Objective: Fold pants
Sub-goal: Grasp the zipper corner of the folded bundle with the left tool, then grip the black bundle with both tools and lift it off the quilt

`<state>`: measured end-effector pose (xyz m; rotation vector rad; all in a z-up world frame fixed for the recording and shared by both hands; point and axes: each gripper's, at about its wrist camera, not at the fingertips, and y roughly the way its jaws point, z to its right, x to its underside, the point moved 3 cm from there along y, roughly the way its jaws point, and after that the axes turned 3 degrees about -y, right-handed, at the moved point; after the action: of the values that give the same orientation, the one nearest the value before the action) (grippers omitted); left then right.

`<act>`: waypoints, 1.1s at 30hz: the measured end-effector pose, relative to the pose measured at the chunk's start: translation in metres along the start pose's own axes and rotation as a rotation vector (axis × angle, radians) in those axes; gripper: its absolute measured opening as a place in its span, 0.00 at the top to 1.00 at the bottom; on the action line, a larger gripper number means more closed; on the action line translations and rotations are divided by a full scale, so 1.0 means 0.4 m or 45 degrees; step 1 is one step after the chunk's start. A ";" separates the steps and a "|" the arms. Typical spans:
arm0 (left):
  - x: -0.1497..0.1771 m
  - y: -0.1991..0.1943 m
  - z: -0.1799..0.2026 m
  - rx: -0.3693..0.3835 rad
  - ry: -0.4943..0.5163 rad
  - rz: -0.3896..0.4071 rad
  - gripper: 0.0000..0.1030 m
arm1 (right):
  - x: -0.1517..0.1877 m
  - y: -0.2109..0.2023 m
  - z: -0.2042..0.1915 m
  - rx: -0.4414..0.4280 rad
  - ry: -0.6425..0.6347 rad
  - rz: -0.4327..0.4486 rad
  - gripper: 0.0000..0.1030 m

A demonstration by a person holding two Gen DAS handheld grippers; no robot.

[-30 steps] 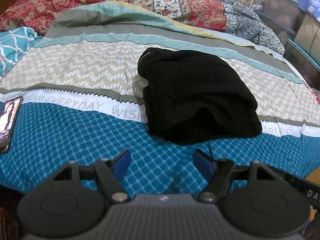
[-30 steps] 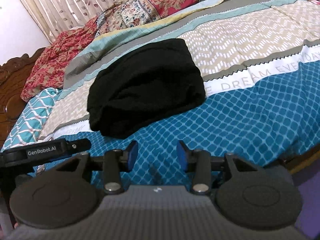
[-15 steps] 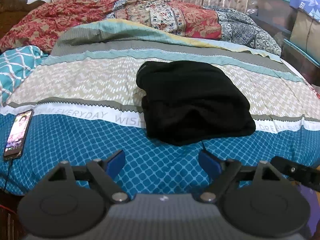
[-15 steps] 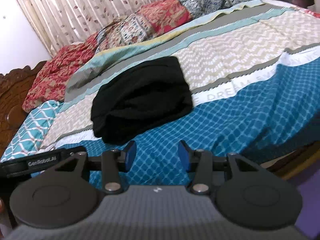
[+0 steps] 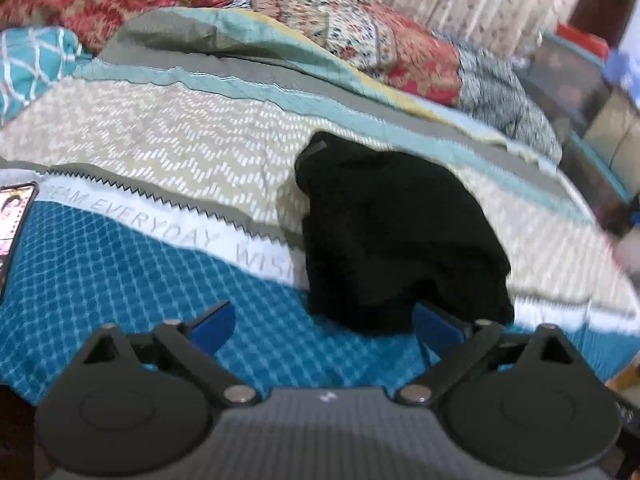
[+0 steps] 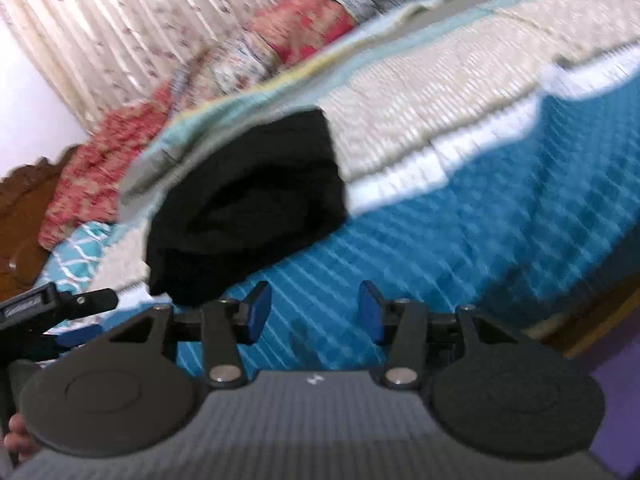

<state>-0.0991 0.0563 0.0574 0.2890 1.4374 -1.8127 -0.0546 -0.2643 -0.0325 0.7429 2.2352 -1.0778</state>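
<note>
Left wrist view, pants: the black pants (image 5: 400,232) lie as a compact bundle in the middle of the bed, across the white lettered band of the patterned bedspread (image 5: 160,152), with the near edge over the blue checked part.
Left wrist view, gripper: the left gripper (image 5: 322,320) has its blue fingers spread wide and grasps nothing. It hangs over the near blue part, and the right finger (image 5: 436,330) is just beside the near edge of the pants; touching or not cannot be told.
Left wrist view, other things: a phone (image 5: 14,216) with a lit screen lies at the far left edge. Red floral quilts (image 5: 404,52) are heaped at the far side.
Right wrist view, pants: the pants (image 6: 248,208) lie to the left and farther in, and this picture is blurred.
Right wrist view, gripper: the right gripper (image 6: 316,312) is also released, its fingers apart and empty, over the blue checked cloth and apart from the pants.
Handling: the fabric looks soft, thick and light, so it will probably sag and slip open when it is lifted from one point only.
Where to hold: a good grip would probably be the two near corners of the bundle, one for each gripper, pinching all layers together.
Progress: the pants seem to be already folded small; perhaps only tidying remains.
</note>
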 end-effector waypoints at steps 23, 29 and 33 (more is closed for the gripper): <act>-0.175 0.443 -0.068 0.437 -0.278 -0.323 0.00 | -0.220 0.351 0.109 -0.285 0.320 -0.167 0.11; -0.173 0.452 -0.053 0.441 -0.262 -0.271 0.00 | -0.217 0.402 0.021 -0.238 0.176 -0.167 0.05; -0.167 0.440 -0.007 0.381 -0.161 -0.228 0.23 | -0.196 0.372 -0.027 -0.235 0.050 -0.150 0.48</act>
<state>0.0661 0.0795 -0.0296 0.1955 1.1331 -2.1546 0.0985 -0.1957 -0.0505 0.5649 2.3983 -0.9009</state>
